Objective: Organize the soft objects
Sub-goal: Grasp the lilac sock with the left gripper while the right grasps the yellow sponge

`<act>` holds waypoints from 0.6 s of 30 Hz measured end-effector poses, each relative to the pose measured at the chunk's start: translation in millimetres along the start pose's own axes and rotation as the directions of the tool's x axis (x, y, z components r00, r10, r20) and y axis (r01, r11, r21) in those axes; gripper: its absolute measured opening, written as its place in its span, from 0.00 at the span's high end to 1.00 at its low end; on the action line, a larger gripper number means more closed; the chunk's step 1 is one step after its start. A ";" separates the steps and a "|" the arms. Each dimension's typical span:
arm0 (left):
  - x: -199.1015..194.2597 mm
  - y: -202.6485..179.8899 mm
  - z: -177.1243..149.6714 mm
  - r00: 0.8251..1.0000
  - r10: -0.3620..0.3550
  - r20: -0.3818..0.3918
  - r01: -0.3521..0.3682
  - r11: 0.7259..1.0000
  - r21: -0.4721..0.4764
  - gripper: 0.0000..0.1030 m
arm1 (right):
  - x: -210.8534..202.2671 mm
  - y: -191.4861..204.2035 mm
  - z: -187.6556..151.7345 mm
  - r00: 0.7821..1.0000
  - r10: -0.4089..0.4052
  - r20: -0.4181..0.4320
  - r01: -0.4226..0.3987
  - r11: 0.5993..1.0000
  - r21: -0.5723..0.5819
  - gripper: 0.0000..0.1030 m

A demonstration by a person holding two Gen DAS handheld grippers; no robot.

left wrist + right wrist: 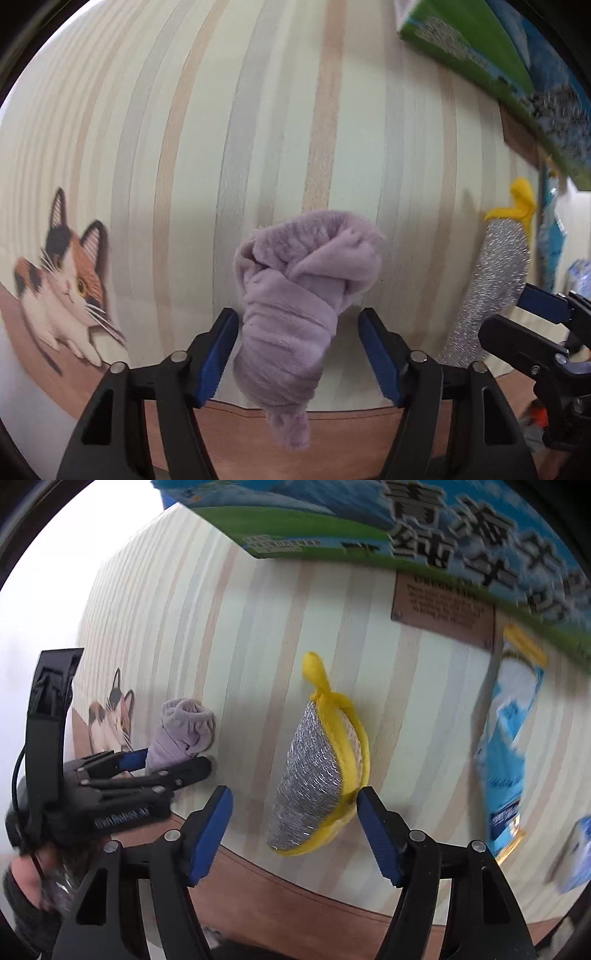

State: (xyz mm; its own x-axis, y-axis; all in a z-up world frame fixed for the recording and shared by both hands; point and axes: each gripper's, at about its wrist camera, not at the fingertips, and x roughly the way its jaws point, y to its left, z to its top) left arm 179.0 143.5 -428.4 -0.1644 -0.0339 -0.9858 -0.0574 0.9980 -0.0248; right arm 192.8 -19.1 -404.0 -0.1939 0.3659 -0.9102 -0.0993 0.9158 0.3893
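Early stage, by my reading: left gripper (297, 354) spread wide around the lilac plush cloth (295, 295) without pinching it, right gripper (294, 834) equally wide about the yellow-edged scourer (317, 771), both lying loose on the striped mat (332, 110), nothing sorted.

Home: cat-print tablecloth (258, 110), milk carton (369, 524).

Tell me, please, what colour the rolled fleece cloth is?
Pale lilac; the rolled fleece cloth shows best in the left wrist view.
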 end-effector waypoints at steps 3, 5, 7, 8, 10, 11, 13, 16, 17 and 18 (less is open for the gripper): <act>-2.8 -13.1 -6.8 0.999 0.021 0.042 -0.020 1.000 -0.015 0.58 | 8.1 -6.3 -1.5 1.000 0.004 0.014 -0.005 0.999 0.053 0.30; -4.1 -19.2 -10.5 0.999 0.014 0.053 -0.011 0.998 -0.058 0.65 | 16.5 -8.2 -4.7 0.999 -0.006 0.031 0.003 0.995 0.098 0.30; -4.7 -14.7 -14.7 0.998 -0.011 0.057 0.016 0.995 -0.096 0.65 | 15.6 -6.2 -5.8 0.997 -0.030 0.076 0.022 0.994 0.106 0.30; -4.5 -13.2 -16.9 0.998 -0.028 0.057 0.035 0.992 -0.118 0.65 | 15.7 -4.3 -6.1 0.996 -0.049 0.075 0.042 0.995 0.092 0.32; -7.2 -0.7 -21.6 0.997 -0.053 0.053 0.060 0.990 -0.130 0.65 | 18.2 7.5 -3.8 0.992 -0.113 0.059 0.113 0.994 0.011 0.45; -6.8 -1.6 -23.3 0.997 -0.058 0.049 0.064 0.989 -0.130 0.65 | 17.4 10.5 -4.7 0.990 -0.135 0.045 0.137 0.989 -0.050 0.45; -7.9 1.5 -25.9 0.997 -0.058 0.045 0.064 0.990 -0.127 0.64 | 16.5 15.4 -3.5 0.982 -0.190 0.025 0.191 0.971 -0.146 0.45; -8.2 -0.9 -27.6 0.998 -0.053 0.044 0.059 0.989 -0.133 0.62 | 7.2 9.5 -5.1 0.972 -0.232 0.033 0.234 0.948 -0.215 0.45; -10.2 2.2 -29.3 0.998 -0.048 0.045 0.054 0.989 -0.141 0.63 | 5.0 5.8 -2.7 0.978 -0.209 0.013 0.207 0.957 -0.201 0.45; -9.9 -1.1 -19.6 0.998 -0.043 0.047 0.050 0.988 -0.146 0.63 | 1.4 0.0 1.5 0.987 -0.162 -0.005 0.159 0.974 -0.162 0.44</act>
State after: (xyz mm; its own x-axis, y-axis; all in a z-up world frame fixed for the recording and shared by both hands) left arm 161.4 141.7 -415.4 -0.1149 -0.0744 -0.9906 -0.2088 0.9767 -0.0492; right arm 194.0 -18.3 -405.5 -0.1804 0.2120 -0.9605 -0.2859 0.9230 0.2575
